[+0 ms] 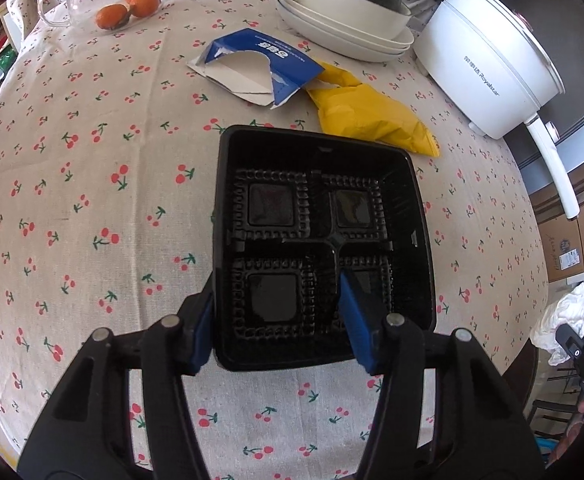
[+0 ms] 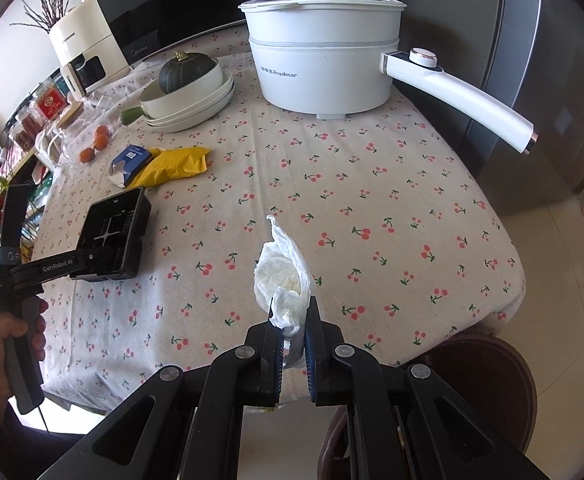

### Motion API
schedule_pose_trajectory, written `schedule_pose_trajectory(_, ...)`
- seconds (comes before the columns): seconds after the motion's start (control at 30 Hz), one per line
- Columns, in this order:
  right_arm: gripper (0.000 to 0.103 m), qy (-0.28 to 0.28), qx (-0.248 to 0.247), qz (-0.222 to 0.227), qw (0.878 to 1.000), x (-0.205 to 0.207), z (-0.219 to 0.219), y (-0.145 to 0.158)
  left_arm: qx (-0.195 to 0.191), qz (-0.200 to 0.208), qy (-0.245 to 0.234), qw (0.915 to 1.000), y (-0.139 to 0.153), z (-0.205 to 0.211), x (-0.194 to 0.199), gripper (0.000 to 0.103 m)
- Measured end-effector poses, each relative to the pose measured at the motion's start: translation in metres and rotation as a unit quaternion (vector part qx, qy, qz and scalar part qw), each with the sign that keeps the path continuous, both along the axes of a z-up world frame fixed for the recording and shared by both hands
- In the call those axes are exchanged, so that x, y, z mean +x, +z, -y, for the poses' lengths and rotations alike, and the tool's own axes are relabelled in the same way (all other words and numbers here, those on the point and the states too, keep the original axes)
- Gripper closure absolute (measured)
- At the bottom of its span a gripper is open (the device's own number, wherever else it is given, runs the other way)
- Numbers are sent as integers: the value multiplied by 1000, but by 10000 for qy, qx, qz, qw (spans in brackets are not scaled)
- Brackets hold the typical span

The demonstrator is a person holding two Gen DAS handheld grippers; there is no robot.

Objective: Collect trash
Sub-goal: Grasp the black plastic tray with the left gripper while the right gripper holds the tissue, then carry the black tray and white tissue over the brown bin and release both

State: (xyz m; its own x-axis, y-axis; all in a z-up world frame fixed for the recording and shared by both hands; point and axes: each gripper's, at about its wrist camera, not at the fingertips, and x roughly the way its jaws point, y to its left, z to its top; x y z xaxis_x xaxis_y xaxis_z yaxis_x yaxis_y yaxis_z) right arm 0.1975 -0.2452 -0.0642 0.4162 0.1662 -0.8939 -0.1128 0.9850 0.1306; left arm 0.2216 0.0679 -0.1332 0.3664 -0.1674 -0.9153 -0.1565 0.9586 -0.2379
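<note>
Left gripper (image 1: 280, 320): I am holding it nose-down over the black tray (image 1: 324, 240), jaws at a middling width. One blue pad is sitting outside the tray's left wall, the other inside, over the near right compartment.

Left grip: I am seeing the left pad touching the wall; whether the right pad is pressing on anything I cannot tell, so I am not calling it a firm hold.

Black tray: it has four compartments and appears tilted up off the cherry-print tablecloth (image 1: 92, 200) in the right wrist view, just ahead of the left gripper's body.

Right gripper (image 2: 292, 320): I am keeping it clamped narrow on a crumpled white plastic bag (image 2: 282, 276), which is sticking up beyond the pads above the cloth near the table's front edge.

Other trash: a torn blue carton (image 1: 252, 64) and a yellow wrapper (image 1: 372, 116) are lying touching each other just beyond the tray.

Surroundings: a white electric pot (image 2: 324, 68), stacked white dishes (image 2: 192, 100) holding a dark squash (image 2: 186, 70), and oranges (image 1: 132, 4) are standing further back.

Operator: a hand (image 2: 0, 344) is gripping the left tool's handle.
</note>
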Motion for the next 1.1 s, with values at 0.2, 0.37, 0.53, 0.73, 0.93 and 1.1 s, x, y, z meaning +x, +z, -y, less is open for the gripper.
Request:
schedule_pose_trajectory(0.2, 93, -9, 73, 71, 9999, -17, 2, 4, -207, 204, -262, 9992, 18, 1, -20, 46)
schedule_pose_trajectory(0.37, 93, -43, -3, 106, 9999, -35, 11, 3, -375, 363, -474, 9975, 32, 8, -40, 46)
schedule_pose_trajectory(0.53, 93, -237, 32, 99, 9997, -54, 31, 2, -500, 527, -767, 9944, 44, 28, -56, 46)
schedule_pose_trajectory(0.73, 93, -537, 84, 69, 9985, -79, 64, -2, -480, 665, -1123, 9903, 52, 53, -72, 46)
schedule_pose_trajectory(0.93, 92, -814, 44, -7, 9967, -101, 98, -14, -428, 728, -1518, 9848, 51, 86, -81, 46)
schedule_pose_trajectory(1.1, 92, -1006, -60, -133, 9948, -116, 124, -29, -327, 732, -1878, 9789, 47, 117, -91, 46)
